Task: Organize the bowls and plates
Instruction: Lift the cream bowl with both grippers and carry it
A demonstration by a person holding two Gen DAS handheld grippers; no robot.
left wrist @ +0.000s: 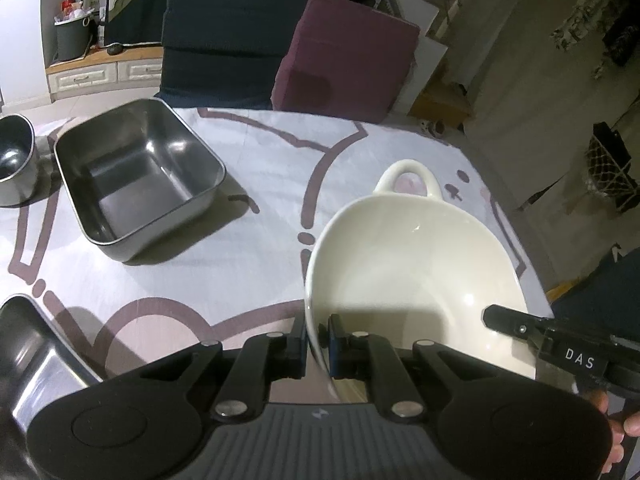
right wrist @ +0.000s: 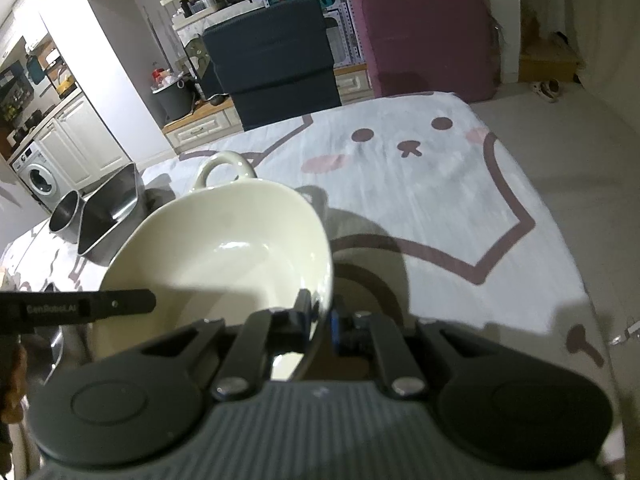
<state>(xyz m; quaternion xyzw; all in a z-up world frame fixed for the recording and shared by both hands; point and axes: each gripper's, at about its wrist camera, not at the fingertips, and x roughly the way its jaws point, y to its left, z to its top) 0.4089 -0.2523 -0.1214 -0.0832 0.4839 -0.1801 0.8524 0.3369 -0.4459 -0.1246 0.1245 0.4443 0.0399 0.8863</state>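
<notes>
Both grippers, left gripper (left wrist: 318,342) and right gripper (right wrist: 320,320), clamped on white bowl (left wrist: 416,264) rim, opposite sides; bowl seemingly lifted. Uneven pull risks slip onto tablecloth (left wrist: 260,184).

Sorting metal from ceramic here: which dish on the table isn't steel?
The cream bowl with the loop handle, gripped at its rim by both grippers. The rectangular pan and round pot are steel.

Cartoon-face tablecloth (right wrist: 420,200), navy chair (right wrist: 276,64), maroon chair (right wrist: 428,40), washing machine (right wrist: 38,178)
</notes>
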